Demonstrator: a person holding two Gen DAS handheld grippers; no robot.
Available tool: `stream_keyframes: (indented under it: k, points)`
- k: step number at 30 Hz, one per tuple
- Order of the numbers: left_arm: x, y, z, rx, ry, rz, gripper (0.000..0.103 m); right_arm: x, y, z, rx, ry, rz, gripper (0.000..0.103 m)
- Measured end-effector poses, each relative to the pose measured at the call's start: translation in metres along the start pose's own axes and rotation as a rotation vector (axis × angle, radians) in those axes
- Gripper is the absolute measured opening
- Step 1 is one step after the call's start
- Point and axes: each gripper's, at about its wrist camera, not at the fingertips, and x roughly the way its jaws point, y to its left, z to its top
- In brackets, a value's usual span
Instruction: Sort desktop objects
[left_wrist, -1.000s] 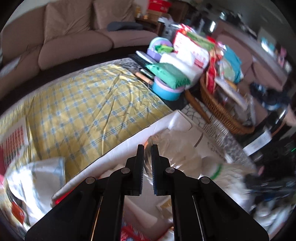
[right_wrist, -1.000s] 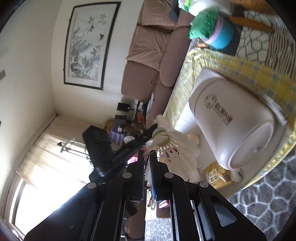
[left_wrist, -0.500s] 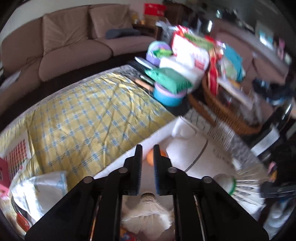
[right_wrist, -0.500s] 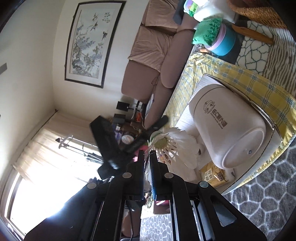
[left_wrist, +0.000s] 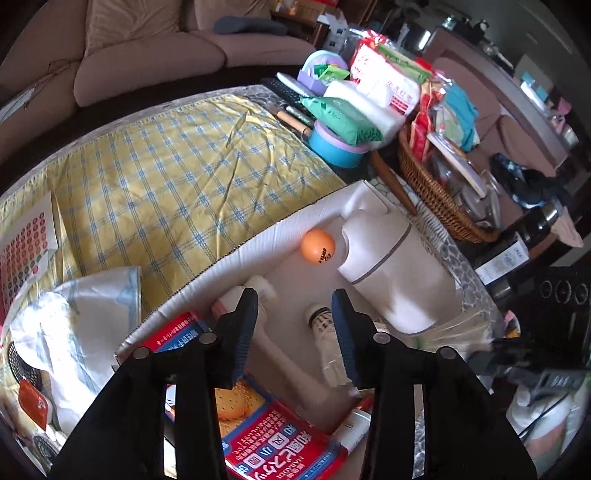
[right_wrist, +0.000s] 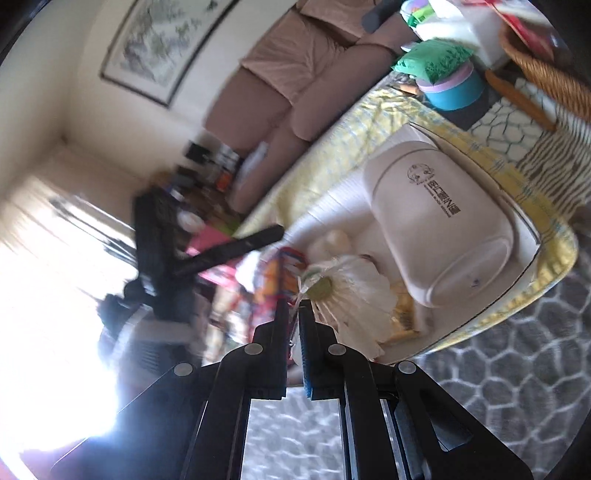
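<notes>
Left wrist view: left gripper (left_wrist: 293, 319) spread wide above the white box (left_wrist: 255, 236), a shuttlecock (left_wrist: 325, 332) lying between its fingers beside an orange ball (left_wrist: 317, 246) and a white jar (left_wrist: 395, 273). Right wrist view: right gripper (right_wrist: 293, 308) pinched narrow on a second shuttlecock (right_wrist: 351, 291) near its cork, over the same box. Shuttlecocks are likely featherlight with crushable skirts; the firm cork end is the safer hold.

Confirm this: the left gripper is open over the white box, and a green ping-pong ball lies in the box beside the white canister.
Wrong colour. In the left wrist view the ping-pong ball is orange. The left gripper is open over the white box, ball beside the white canister.
</notes>
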Motion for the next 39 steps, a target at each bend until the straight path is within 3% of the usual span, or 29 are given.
stream_keyframes:
  k: [2,5,8,12,18,21,22,26,31,33,37,39]
  points:
    - [0.004,-0.002,0.0,-0.007,0.008,-0.01,0.05,0.017,0.013,0.002,-0.066,0.035,-0.1,0.007]
    - [0.017,-0.004,-0.003,-0.026,0.049,-0.046,0.051,0.046,0.034,0.0,-0.202,0.067,-0.291,0.007]
    - [0.029,-0.003,-0.005,-0.078,0.082,-0.107,0.051,0.074,0.051,-0.008,-0.311,0.094,-0.391,0.007]
    - [0.037,0.001,-0.007,-0.141,0.096,-0.188,0.052,0.097,0.056,-0.012,-0.324,0.119,-0.392,0.008]
    - [0.044,0.011,-0.006,-0.2,0.108,-0.23,0.055,0.124,0.047,-0.002,-0.319,0.161,-0.456,0.009]
    - [0.044,0.013,-0.005,-0.209,0.101,-0.235,0.056,0.129,0.039,0.013,-0.297,0.116,-0.49,0.009]
    - [0.045,0.014,-0.004,-0.216,0.096,-0.237,0.056,0.128,0.036,0.018,-0.275,0.093,-0.49,0.009]
    - [0.045,0.018,-0.002,-0.25,0.082,-0.256,0.059,0.109,-0.006,0.032,0.086,-0.039,-0.268,0.012]
    - [0.041,0.02,-0.001,-0.262,0.073,-0.266,0.06,0.091,-0.018,0.023,0.142,-0.17,-0.269,0.017]
    - [0.037,0.021,-0.002,-0.274,0.064,-0.275,0.06,0.089,-0.023,0.024,0.167,-0.229,-0.24,0.027]
    - [0.023,0.02,-0.007,-0.267,0.055,-0.267,0.062,0.091,-0.029,0.032,0.238,-0.183,-0.216,0.03]
    - [0.015,0.018,-0.009,-0.249,0.053,-0.261,0.066,0.084,-0.021,0.033,0.199,-0.13,-0.239,0.03]
